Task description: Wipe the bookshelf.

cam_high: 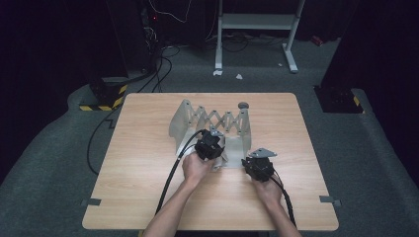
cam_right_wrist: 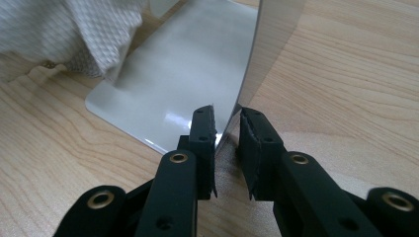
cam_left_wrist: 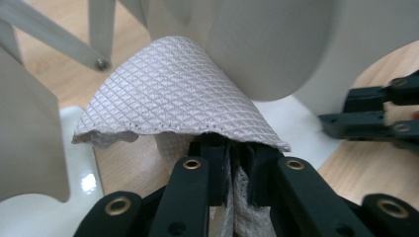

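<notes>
we've got left hand-held gripper (cam_left_wrist: 232, 163) clamped on white cloth (cam_left_wrist: 173, 94), right hand-held gripper (cam_right_wrist: 228, 143) jaws straddling rack (cam_high: 210, 123) side panel (cam_right_wrist: 267, 54) edge, contact unclear, on surface (cam_high: 148, 173)

Overhead, plus two tool close-ups

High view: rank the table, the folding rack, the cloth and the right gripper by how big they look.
1. Table, by far the largest.
2. Folding rack.
3. Right gripper and cloth: unsure. The left gripper and hand cover most of the cloth, so it only looks smaller.
</notes>
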Action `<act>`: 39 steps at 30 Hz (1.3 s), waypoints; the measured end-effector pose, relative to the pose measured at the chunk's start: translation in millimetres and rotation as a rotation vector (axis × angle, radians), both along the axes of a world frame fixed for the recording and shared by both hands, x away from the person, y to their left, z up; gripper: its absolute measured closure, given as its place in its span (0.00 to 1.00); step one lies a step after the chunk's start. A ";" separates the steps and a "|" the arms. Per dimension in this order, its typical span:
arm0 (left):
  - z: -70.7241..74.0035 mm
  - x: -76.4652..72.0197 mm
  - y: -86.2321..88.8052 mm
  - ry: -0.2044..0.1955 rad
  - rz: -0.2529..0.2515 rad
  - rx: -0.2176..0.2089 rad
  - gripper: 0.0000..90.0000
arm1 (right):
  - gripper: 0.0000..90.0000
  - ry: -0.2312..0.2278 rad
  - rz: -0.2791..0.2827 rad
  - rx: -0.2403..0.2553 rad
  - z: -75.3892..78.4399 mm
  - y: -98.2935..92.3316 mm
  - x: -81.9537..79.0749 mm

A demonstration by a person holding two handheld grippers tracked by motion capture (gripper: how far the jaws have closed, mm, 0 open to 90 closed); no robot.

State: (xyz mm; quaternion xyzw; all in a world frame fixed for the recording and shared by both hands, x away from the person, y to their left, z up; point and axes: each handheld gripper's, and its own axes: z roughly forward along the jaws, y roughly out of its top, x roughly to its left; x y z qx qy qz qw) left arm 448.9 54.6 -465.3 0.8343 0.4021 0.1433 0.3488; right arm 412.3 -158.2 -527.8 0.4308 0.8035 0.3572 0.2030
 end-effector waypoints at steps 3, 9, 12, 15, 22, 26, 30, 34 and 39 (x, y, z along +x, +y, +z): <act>8.9 -4.5 2.4 -0.022 -0.006 -0.013 0.90 | 0.85 0.000 0.000 0.000 0.0 0.0 0.0; 29.0 -9.0 5.5 -0.059 -0.010 -0.051 0.90 | 0.85 0.000 0.001 0.000 0.0 0.0 0.0; 36.8 -9.5 6.6 -0.076 -0.012 -0.060 0.90 | 0.85 -0.001 0.001 -0.001 0.0 0.1 0.0; 41.2 -8.0 8.7 -0.079 -0.010 -0.072 0.90 | 0.85 -0.002 0.002 -0.002 0.0 0.3 -0.1; 50.3 -1.2 8.7 -0.093 -0.007 -0.066 0.90 | 0.85 -0.001 0.002 -0.001 0.0 0.2 -0.1; 53.4 7.3 7.0 -0.100 0.007 -0.054 0.90 | 0.85 -0.001 0.003 -0.001 -0.1 0.2 -0.1; 56.3 18.3 5.2 -0.106 0.021 -0.035 0.90 | 0.85 0.000 0.003 -0.001 0.0 0.2 -0.1; 61.0 28.8 3.6 -0.119 0.037 -0.033 0.90 | 0.85 0.004 0.003 0.004 0.0 -0.1 0.0; 63.7 40.5 4.0 -0.115 0.058 -0.029 0.90 | 0.85 0.005 0.004 0.007 0.0 -0.3 0.1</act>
